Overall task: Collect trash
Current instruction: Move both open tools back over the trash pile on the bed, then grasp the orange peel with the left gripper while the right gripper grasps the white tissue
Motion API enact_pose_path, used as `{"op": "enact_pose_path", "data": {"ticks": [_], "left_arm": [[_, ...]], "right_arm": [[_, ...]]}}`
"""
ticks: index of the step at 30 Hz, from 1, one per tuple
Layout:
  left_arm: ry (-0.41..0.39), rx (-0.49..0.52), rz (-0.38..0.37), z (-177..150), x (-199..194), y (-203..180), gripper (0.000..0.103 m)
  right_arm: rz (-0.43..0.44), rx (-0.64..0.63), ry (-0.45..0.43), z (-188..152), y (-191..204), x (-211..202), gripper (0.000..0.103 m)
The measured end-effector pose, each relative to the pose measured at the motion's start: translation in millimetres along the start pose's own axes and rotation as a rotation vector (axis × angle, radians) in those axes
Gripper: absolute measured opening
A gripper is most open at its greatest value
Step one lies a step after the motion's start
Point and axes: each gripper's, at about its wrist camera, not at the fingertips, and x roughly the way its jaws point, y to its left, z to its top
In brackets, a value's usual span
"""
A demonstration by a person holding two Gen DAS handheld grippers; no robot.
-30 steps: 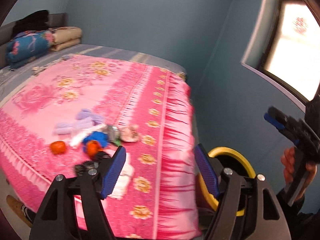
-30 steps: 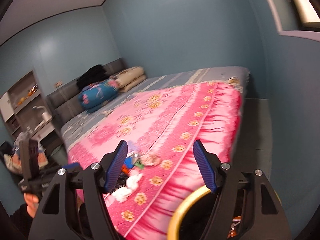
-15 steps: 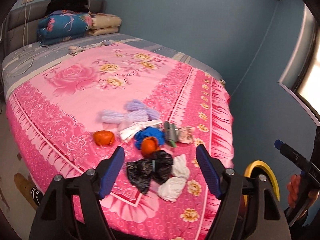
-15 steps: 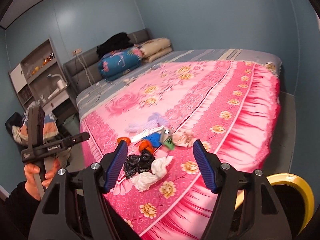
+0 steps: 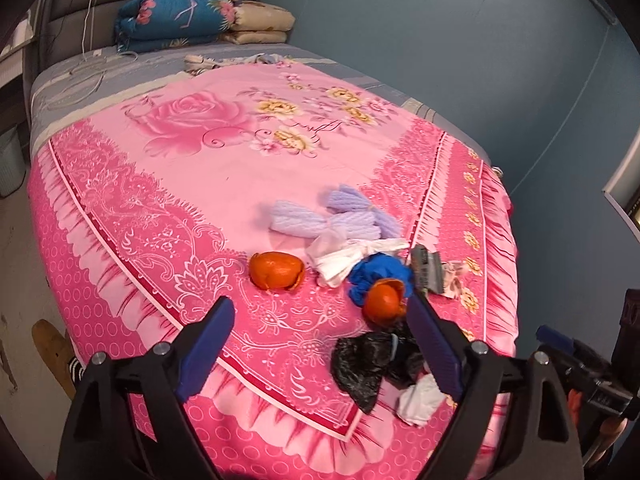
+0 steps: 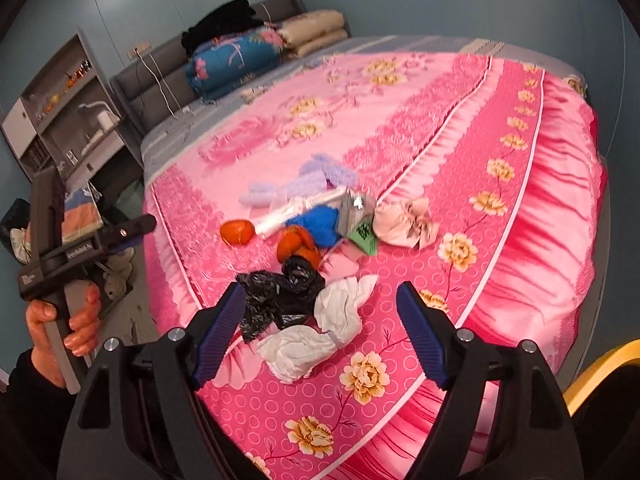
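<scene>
trash [image 5: 360, 280]: pile near bed's [image 5: 192, 184] foot corner, on pink blanket; orange peels, black bag [image 6: 280, 296], white wads
left tongs [image 5: 320, 344]: released, jaws just widened, nothing between
right tongs [image 6: 320, 332]: released, just widened, above white wad [image 6: 312, 344], apart

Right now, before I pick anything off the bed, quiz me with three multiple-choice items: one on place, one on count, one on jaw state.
1. The black plastic bag lies:
A. by the pillows
B. near the blanket's front edge
C. on the floor

2. Orange peels on the bed:
A. two
B. four
C. none

3. The right gripper's jaws are:
A. shut on the white tissue
B. shut, empty
C. open, empty

Answers: 1 B, it sits just ahead of the jaws; 2 A, one peel left, another by the blue wad; 3 C, pads stand apart, touching nothing.
</scene>
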Motion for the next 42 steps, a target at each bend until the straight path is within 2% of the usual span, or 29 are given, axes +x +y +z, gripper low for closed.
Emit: {"op": "enact_pose_path", "data": {"ticks": [2,10,21,32,38,41,42], "left_arm": [[0.008,-0.014,0.009,-1.3,10.0,7.7,0.086],[0.071,-0.026,0.041,-5.5,59.0,26.2,0.086],[0.091,0.002,0.07,12.2,100.0,25.9,0.086],[0.145,0.008,0.062,12.7,136.5,25.7,0.086],[0.158,0.012,0.055,12.1,147.4,24.6,0.075],[0.16,0.025,0.073,12.5,152.2,22.9,0.067],[0.162,0.027,0.077,12.9,153.4,22.7,0.061]], "right_arm": [[-0.005,0.007,0.027,-2.6,0.2,15.1,0.083],[-0.046,0.011,0.112,-11.2,-2.0,60.3,0.085],[-0.131,-0.007,0.174,-16.8,-3.9,93.0,0.084],[-0.197,0.002,0.261,-23.8,-11.0,121.9,0.074],[-0.213,0.002,0.295,-27.2,-10.5,134.5,0.066],[-0.229,-0.013,0.298,-28.1,-6.8,137.8,0.06],[-0.236,-0.024,0.298,-28.6,-4.4,138.8,0.057]]}}
